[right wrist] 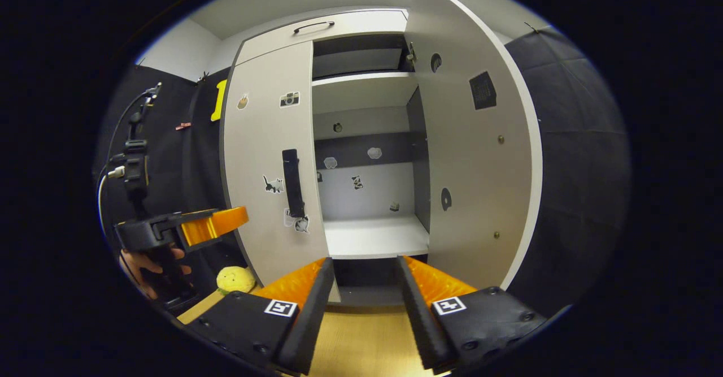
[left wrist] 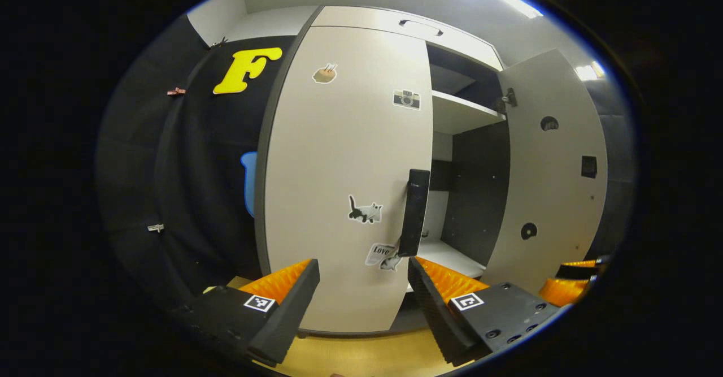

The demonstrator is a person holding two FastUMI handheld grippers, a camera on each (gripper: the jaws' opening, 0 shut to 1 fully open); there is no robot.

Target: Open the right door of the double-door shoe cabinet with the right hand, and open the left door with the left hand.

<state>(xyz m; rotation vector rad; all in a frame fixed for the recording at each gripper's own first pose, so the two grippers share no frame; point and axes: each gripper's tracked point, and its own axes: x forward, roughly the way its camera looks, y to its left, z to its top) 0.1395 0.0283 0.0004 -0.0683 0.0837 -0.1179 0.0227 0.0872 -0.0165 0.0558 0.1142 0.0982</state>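
Two doors: right door swung open, left door closed. Both tools, left tool and right tool, released, grasping nothing.

Left door: off-white, small stickers. Handle: black. Right door: off-white inner face. Cabinet interior: white shelves, dark side walls. Floor: tan wood grain. Plush: yellow.
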